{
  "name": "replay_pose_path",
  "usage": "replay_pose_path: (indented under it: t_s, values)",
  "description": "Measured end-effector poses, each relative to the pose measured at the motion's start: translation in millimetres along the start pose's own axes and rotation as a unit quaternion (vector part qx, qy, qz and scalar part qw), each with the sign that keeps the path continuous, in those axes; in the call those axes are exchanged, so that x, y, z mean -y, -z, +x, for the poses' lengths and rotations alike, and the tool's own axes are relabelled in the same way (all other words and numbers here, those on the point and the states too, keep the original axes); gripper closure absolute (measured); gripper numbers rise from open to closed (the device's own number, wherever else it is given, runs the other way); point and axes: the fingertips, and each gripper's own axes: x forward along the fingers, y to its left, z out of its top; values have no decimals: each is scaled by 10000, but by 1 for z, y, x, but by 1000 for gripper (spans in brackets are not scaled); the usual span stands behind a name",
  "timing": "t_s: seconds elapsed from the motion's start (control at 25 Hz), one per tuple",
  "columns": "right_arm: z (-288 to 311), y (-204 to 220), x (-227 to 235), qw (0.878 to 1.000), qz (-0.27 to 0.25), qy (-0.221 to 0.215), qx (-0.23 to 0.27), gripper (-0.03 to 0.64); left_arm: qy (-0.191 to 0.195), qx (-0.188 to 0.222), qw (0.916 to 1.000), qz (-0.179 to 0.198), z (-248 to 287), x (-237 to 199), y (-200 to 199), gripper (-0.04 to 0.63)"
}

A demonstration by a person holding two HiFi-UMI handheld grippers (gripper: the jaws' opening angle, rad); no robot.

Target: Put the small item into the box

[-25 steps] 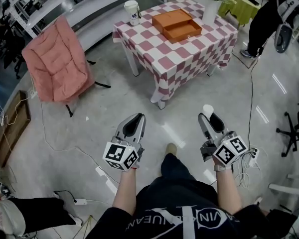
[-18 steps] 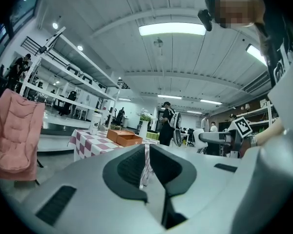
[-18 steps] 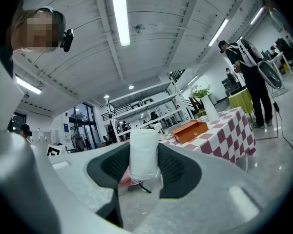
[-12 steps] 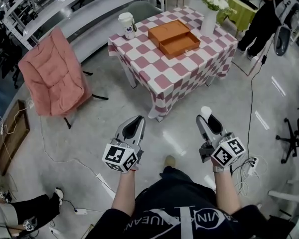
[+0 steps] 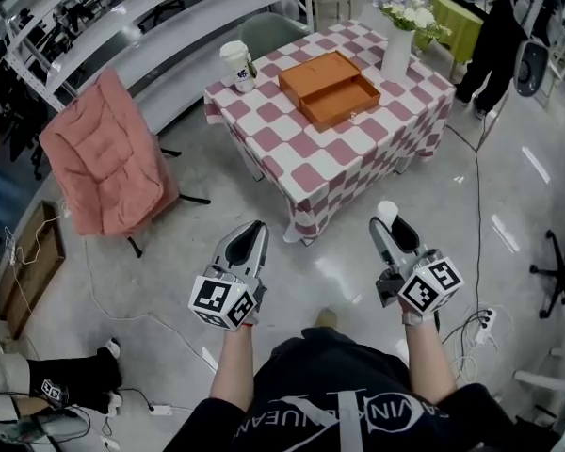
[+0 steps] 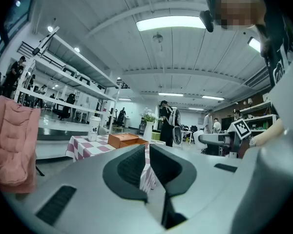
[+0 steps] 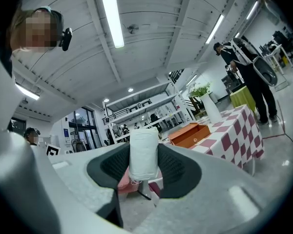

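Note:
An open orange box (image 5: pixel 330 87) lies on a pink-and-white checkered table (image 5: pixel 292 149), well ahead of me; it also shows small in the left gripper view as the box (image 6: pixel 127 140) and in the right gripper view as the box (image 7: pixel 191 134). My right gripper (image 5: pixel 387 217) is shut on a small white roll (image 7: pixel 143 153), whose tip pokes out at the front (image 5: pixel 388 211). My left gripper (image 5: pixel 254 234) is shut with nothing between its jaws. Both are held over the floor, short of the table.
A white paper cup (image 5: pixel 234 67) and a white vase of flowers (image 5: pixel 398 50) stand on the table. A pink folding chair (image 5: pixel 104 158) is at the left. A person in black (image 5: pixel 497 36) stands beyond the table. Cables and a power strip (image 5: pixel 480 323) lie on the floor.
The table and box have come a little nearer and lower in the head view as I move forward. Both grippers keep their hold and their places before me.

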Motion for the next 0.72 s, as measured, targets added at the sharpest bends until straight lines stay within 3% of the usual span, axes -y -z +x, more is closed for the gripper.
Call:
replay_pose_path:
  t_s: [0.72]
  values:
    - [12,20,25,9992,313,40,-238,437,-90,-211,9994,-248,8,-8,22,566]
